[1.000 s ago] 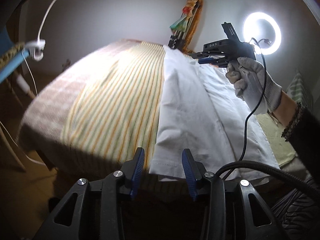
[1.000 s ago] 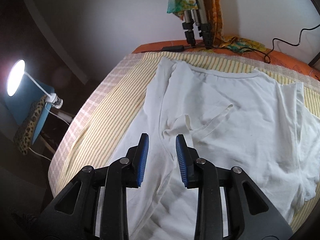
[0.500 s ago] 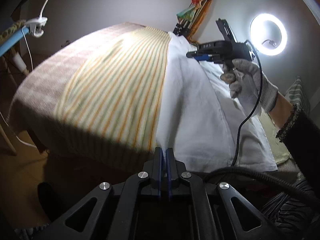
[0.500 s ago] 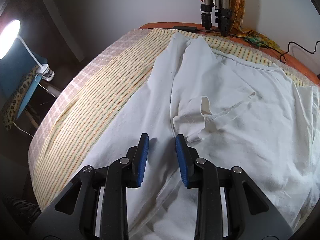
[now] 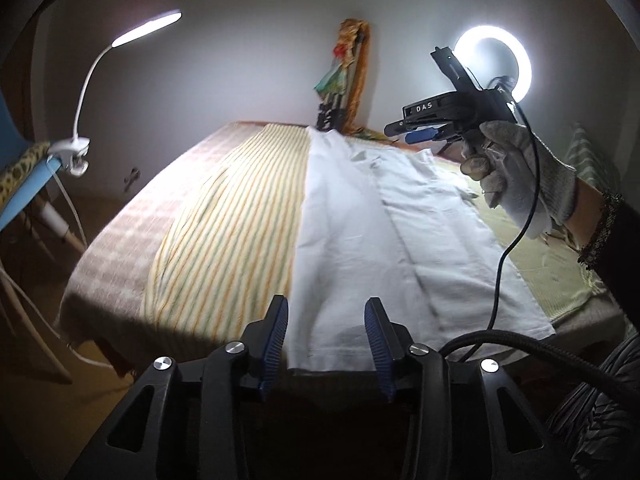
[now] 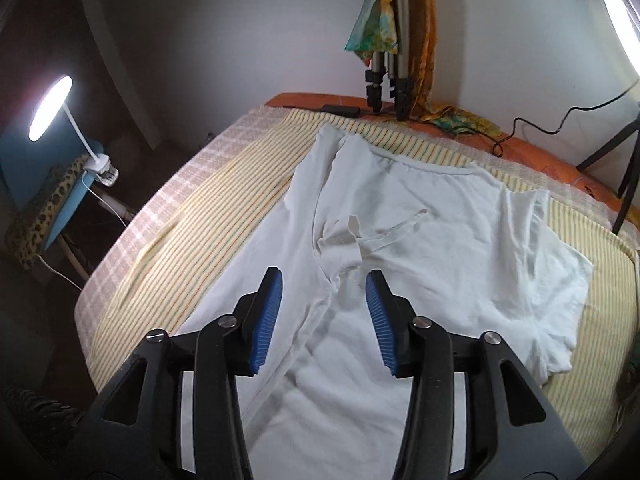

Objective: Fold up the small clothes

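A white T-shirt lies flat on the striped bed cover, its left side and sleeve folded inward over the body. In the left wrist view the shirt reaches the bed's near edge. My left gripper hangs over that near hem with its jaws opening and nothing between them. My right gripper hovers above the folded sleeve, jaws also opening and nothing between them. The left wrist view shows the right gripper in a gloved hand, raised above the shirt's far end.
A tripod draped with colourful cloth stands at the head of the bed. A clamp lamp sits on a blue chair to the left, and a ring light glows at the right. A black cable trails across the orange mattress edge.
The left gripper shut at the shirt's near hem half a second ago and now stands open, drawn back. The right gripper's jaws have widened and it has lifted away from the folded sleeve.
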`<action>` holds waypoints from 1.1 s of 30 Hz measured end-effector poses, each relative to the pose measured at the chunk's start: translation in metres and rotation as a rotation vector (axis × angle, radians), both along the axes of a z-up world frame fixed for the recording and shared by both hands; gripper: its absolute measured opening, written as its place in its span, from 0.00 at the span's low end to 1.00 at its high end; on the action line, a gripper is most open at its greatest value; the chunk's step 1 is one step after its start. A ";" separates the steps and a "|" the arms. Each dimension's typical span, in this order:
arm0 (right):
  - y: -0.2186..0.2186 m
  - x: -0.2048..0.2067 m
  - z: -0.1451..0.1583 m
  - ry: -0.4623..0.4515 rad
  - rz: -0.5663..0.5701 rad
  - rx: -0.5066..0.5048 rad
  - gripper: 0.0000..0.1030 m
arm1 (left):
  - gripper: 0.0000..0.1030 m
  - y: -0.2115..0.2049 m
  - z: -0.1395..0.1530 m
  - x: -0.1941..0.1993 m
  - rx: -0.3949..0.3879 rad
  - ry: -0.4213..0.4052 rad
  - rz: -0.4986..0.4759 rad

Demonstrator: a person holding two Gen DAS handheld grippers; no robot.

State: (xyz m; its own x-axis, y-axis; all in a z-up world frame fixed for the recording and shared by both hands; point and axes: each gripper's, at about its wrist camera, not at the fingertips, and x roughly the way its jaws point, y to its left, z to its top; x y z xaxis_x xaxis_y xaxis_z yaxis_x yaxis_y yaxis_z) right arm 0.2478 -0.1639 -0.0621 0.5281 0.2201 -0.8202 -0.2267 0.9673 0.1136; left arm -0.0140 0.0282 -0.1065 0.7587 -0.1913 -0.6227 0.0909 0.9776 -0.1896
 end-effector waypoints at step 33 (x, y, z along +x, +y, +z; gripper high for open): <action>-0.256 -0.055 -0.020 0.057 -0.350 0.272 0.56 | 0.57 -0.283 -0.031 0.010 0.197 -0.006 -0.549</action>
